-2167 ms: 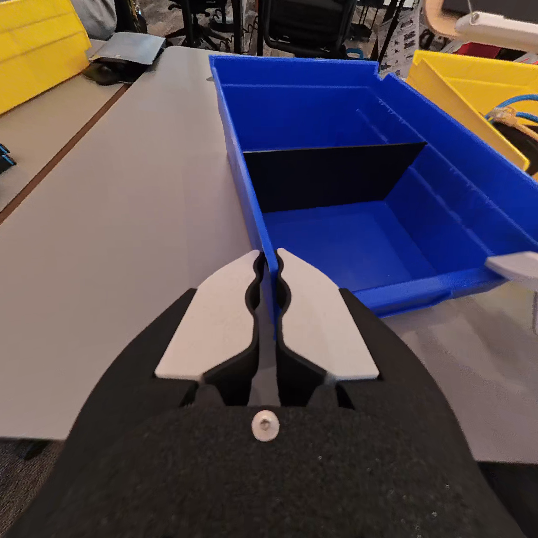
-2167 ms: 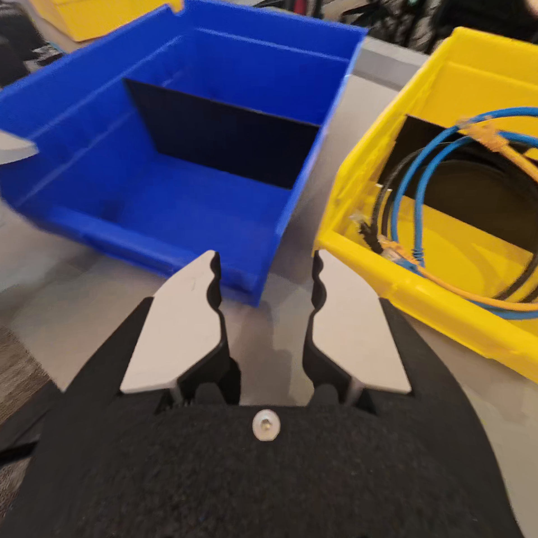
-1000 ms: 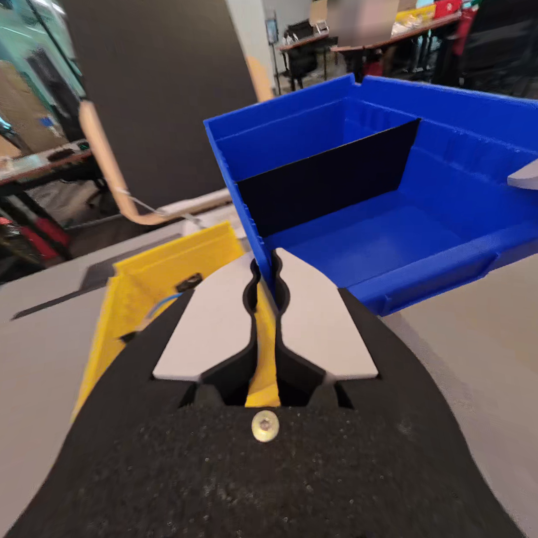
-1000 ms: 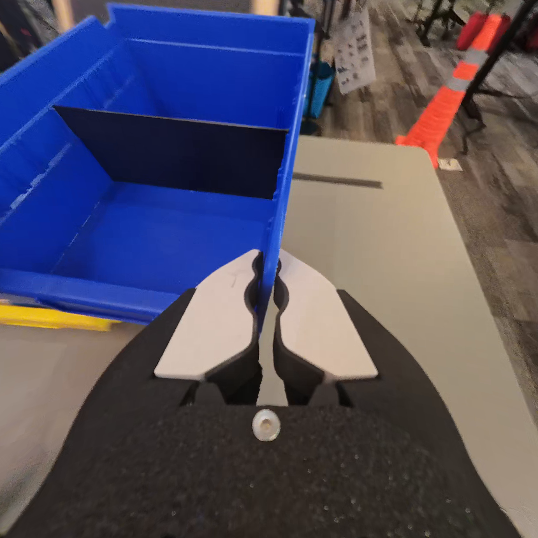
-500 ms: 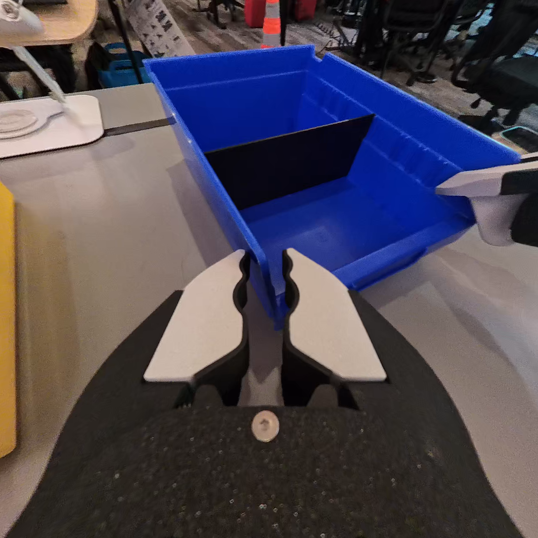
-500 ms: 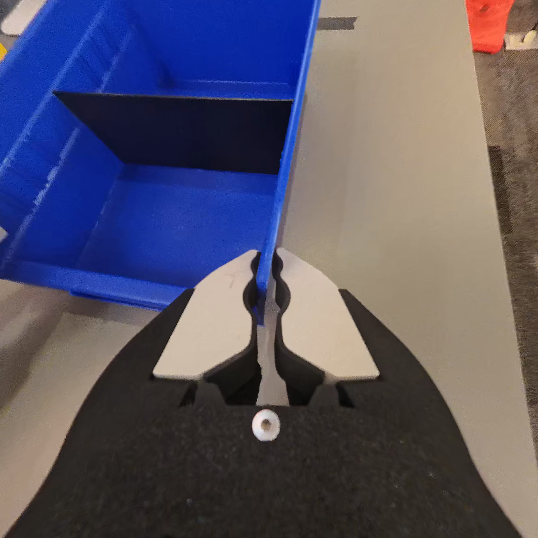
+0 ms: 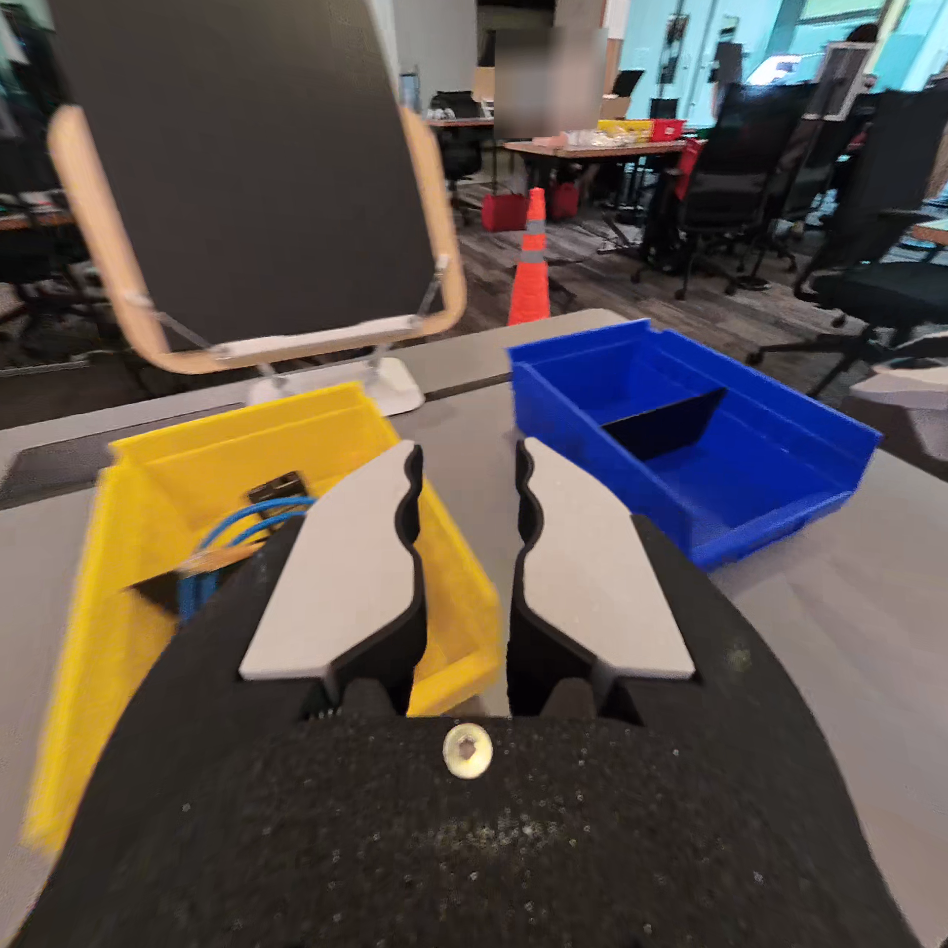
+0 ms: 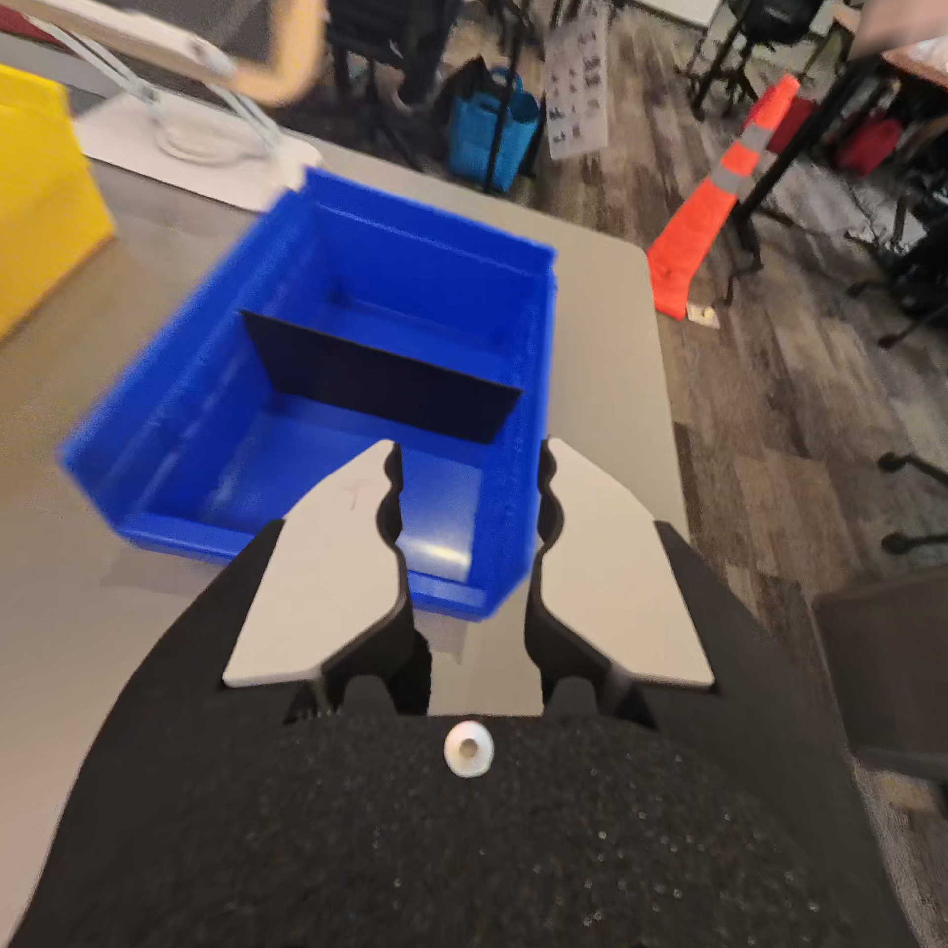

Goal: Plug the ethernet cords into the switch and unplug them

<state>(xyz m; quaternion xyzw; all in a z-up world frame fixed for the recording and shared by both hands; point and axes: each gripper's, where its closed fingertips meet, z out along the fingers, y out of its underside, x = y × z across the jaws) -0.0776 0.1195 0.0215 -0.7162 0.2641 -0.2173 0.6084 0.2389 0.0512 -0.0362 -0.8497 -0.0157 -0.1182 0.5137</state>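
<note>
A yellow bin (image 7: 154, 513) on the grey table holds blue ethernet cords (image 7: 246, 518) and a small black device (image 7: 277, 487), partly hidden behind my left finger. My left gripper (image 7: 468, 456) is open and empty above the table, over the yellow bin's right wall. An empty blue bin (image 7: 718, 461) with a black divider (image 7: 662, 426) stands to the right. In the right wrist view my right gripper (image 8: 469, 451) is open and empty, above the blue bin's (image 8: 205, 410) near right corner. The yellow bin's corner (image 8: 41, 179) shows at the left.
A large dark panel in a wooden frame (image 7: 246, 179) stands on a white base (image 7: 390, 384) at the table's back. The table's right edge (image 8: 662, 410) drops to the floor. An orange cone (image 7: 531, 261), chairs and desks stand beyond. Some 35 centimetres of space lies between my two pairs of fingers.
Both grippers were shut on the blue bin's side walls while it was carried; now both have opened, let go and pulled back. The blue bin rests on the table to the right of the yellow bin.
</note>
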